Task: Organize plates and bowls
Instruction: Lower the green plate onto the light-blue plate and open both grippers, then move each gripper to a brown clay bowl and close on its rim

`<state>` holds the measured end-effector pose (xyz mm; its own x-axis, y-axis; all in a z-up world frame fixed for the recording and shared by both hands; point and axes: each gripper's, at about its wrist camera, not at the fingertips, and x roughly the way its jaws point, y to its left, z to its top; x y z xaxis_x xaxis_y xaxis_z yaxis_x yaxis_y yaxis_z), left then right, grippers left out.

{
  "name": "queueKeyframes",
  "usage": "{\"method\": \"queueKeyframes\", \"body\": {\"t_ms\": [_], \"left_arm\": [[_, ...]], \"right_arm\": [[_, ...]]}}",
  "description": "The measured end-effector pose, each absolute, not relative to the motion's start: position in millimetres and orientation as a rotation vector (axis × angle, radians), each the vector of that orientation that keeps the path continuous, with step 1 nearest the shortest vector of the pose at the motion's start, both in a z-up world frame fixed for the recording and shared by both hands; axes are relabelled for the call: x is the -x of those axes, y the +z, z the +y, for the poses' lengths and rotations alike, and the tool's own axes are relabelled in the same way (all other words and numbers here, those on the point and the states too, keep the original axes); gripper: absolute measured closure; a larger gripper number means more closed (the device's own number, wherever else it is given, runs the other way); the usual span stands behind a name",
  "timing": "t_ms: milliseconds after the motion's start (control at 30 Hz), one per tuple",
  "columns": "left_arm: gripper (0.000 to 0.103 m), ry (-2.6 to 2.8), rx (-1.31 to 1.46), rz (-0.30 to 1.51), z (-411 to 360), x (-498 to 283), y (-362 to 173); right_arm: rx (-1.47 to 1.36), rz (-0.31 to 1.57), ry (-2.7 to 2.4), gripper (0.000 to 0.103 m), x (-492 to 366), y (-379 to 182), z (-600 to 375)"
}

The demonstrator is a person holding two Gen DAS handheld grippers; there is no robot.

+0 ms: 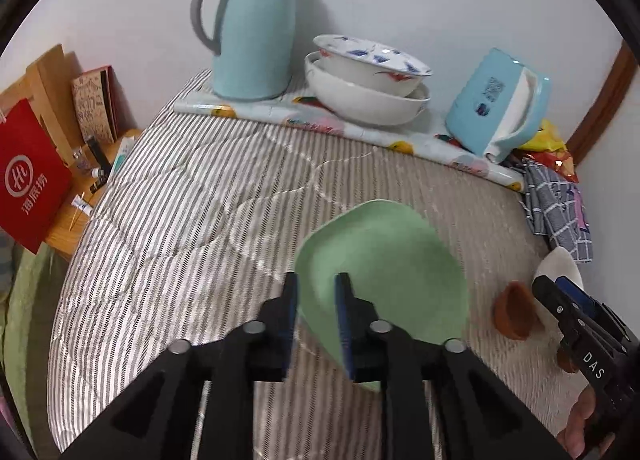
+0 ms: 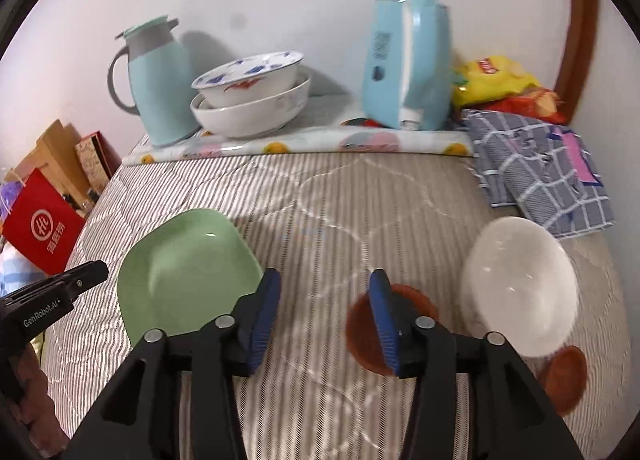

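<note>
A green square plate (image 1: 384,272) (image 2: 188,272) lies on the striped bed cover. My left gripper (image 1: 316,300) hangs over its near left rim, open a little, the rim showing in the gap between the blue pads. To the right my right gripper (image 2: 324,300) stands open over bare cover with nothing between its fingers. A small brown saucer (image 2: 404,300) lies just behind its right finger. Right of that rests a white bowl (image 2: 520,284), with a second brown saucer (image 2: 568,380) near it. Two stacked white bowls (image 1: 368,75) (image 2: 252,91) sit at the back by the wall.
A mint thermos jug (image 1: 252,27) and a light blue pack (image 1: 496,99) stand at the back on a fruit-print sheet. A checked cloth (image 2: 540,171) and snack bags (image 2: 496,75) lie at the right. A red bag (image 1: 32,175) and boxes sit off the left edge.
</note>
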<state>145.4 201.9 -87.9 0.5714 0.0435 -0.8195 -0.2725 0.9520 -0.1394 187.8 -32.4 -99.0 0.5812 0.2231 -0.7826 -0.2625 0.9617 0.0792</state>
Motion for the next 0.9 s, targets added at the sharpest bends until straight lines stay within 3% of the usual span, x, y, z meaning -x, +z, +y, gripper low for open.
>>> {"method": "queueKeyframes", "body": {"t_ms": [267, 400, 900], "left_arm": [[0.080, 0.153, 0.220, 0.895, 157.5, -133.0, -69.0], [0.080, 0.151, 0.213, 0.878, 137.0, -131.9, -65.8], [0.079, 0.006, 0.155, 0.961, 39.5, -153.6, -84.3]], "right_arm": [[-0.012, 0.858, 0.254, 0.053, -165.4, -84.4, -80.6], [-0.029, 0.832, 0.215, 0.045, -155.2, -80.8, -110.0], [-0.046, 0.822, 0.086, 0.045, -129.6, -88.7, -216.7]]}}
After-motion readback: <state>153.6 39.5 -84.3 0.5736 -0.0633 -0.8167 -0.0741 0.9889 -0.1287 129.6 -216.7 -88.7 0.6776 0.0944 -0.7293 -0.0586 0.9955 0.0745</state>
